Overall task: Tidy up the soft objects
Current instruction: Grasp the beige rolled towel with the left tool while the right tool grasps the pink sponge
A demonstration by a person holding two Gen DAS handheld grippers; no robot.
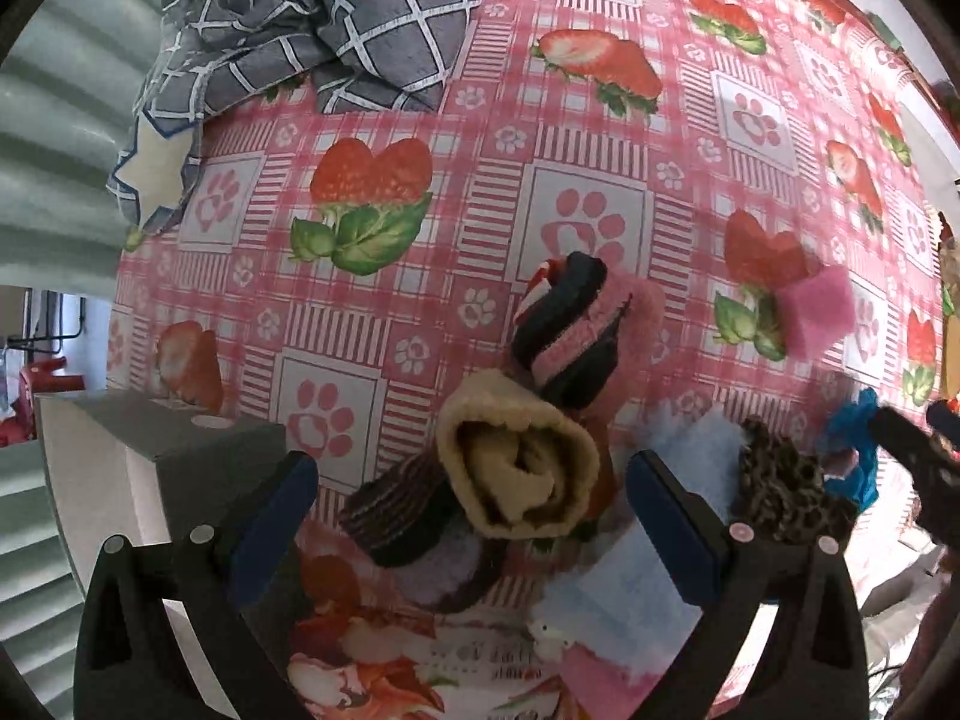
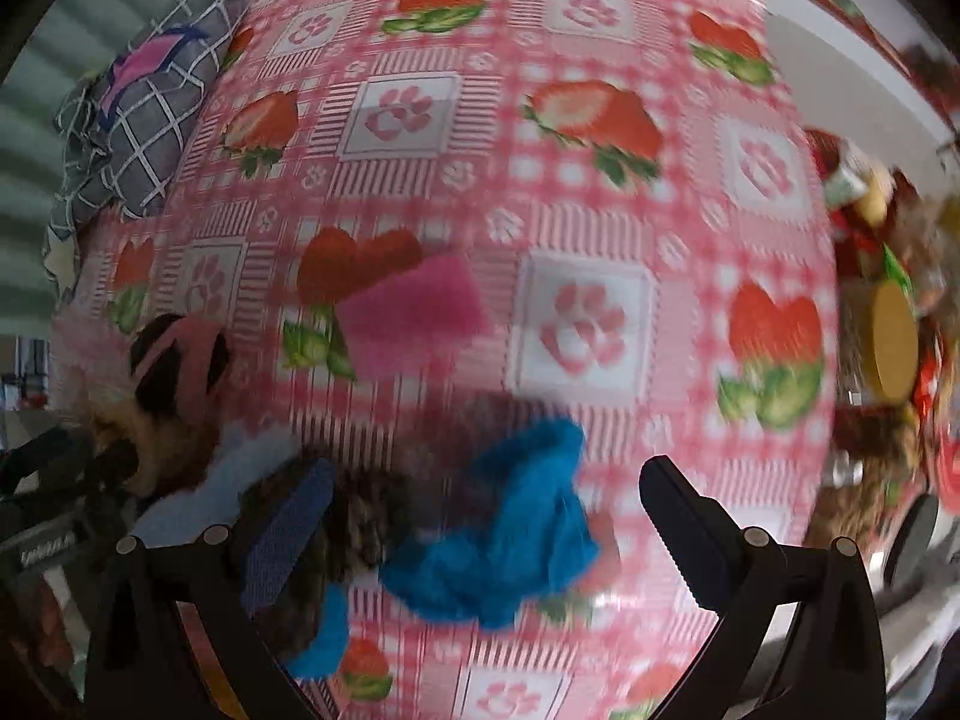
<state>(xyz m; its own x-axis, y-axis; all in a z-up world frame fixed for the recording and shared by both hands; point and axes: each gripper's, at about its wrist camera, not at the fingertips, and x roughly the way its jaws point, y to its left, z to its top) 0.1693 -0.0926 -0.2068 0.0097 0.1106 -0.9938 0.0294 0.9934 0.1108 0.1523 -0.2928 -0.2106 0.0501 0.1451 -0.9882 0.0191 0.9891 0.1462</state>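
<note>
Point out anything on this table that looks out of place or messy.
The grey checked cloth lies crumpled at the far left corner, spilling over the table edge. A pink sponge-like square sits alone, apart from the heap of rolled socks. The blue fuzzy item lies unrolled and loose.

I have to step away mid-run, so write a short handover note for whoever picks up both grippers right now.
Left gripper: open, empty, jaws either side of the beige rolled sock.
Right gripper: open, empty, over the blue fluffy cloth; view is blurred.
Things: the beige roll lies in a heap with the pink and black striped sock and a dark ribbed roll. Leopard-print piece and light blue cloth lie beside it. Pink sponge sits apart on the tablecloth. Grey checked cloth is crumpled at the far edge.
Done: nothing visibly sorted.
Left: everything.
</note>
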